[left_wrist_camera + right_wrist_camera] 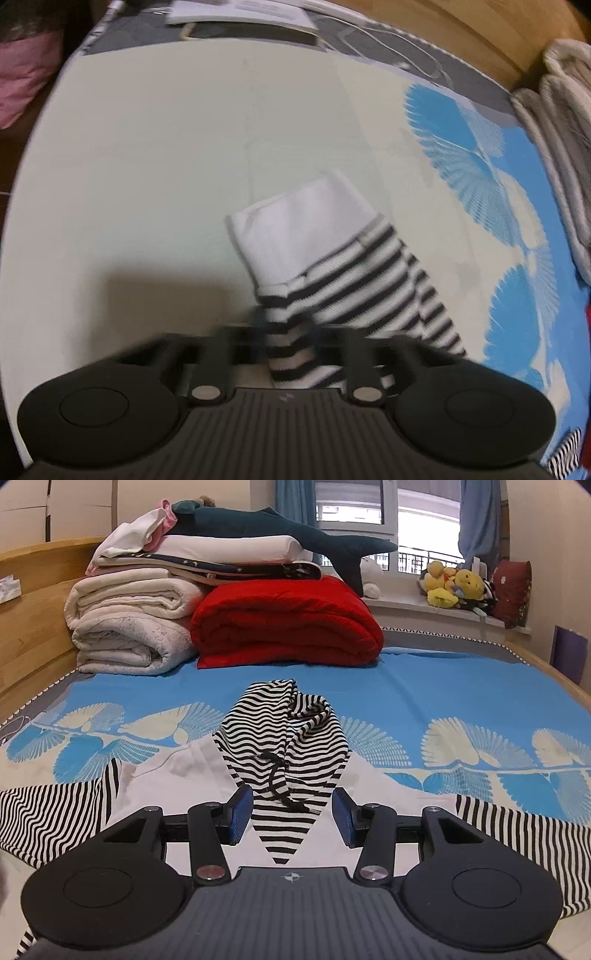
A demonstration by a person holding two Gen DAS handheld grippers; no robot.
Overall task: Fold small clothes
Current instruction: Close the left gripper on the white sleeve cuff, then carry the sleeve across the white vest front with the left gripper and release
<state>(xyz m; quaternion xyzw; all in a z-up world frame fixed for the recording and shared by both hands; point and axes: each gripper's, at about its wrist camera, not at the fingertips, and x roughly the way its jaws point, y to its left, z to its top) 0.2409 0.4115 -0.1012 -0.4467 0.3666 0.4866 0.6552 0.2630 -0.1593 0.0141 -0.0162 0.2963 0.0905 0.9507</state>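
Left gripper (291, 354) tilted down, jaws pinching striped sleeve (332, 280)

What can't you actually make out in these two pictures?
- Left view: the left claw tips are motion-blurred where they pinch the striped sleeve, so the exact contact is unclear.
- Left view: papers are cut off by the top edge, print unreadable.
- Right view: the hoodie body is hidden under the right claw.
- Right view: the toys are too small.

Wooden bed (33, 590), bright window (354, 506)
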